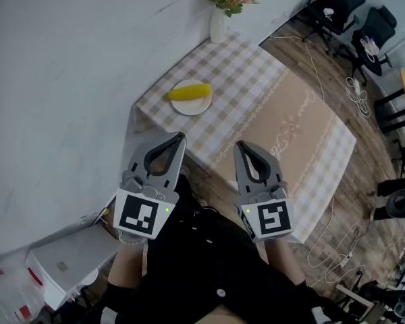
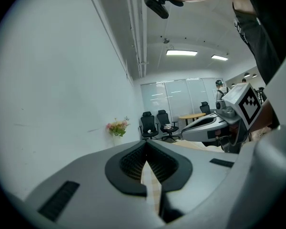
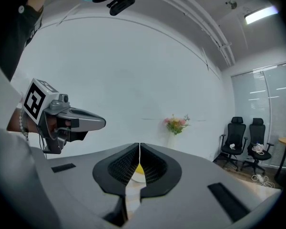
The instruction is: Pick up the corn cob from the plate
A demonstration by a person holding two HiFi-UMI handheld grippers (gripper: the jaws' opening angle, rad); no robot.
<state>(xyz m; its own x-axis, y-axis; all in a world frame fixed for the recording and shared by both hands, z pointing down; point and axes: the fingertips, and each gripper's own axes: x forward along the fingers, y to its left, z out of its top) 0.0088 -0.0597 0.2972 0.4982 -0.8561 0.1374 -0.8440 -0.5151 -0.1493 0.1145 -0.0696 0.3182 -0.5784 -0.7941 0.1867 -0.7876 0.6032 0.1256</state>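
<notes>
While the left gripper (image 1: 178, 138) and right gripper (image 1: 241, 145) are hanging closed, empty, the corn cob (image 1: 189, 92) at 11 o'clock is looking light, firm, roll-prone; likely best pinched mid-length.

The left gripper (image 1: 181, 136) and the right gripper (image 1: 239, 144) are held side by side in front of the person's torso, apart from each other and roughly parallel, both pointing forward and close to level. Each has its jaws pressed together at the tips with nothing between them, and the marker cubes (image 1: 143, 216) sit at the rear ends, facing up.
</notes>
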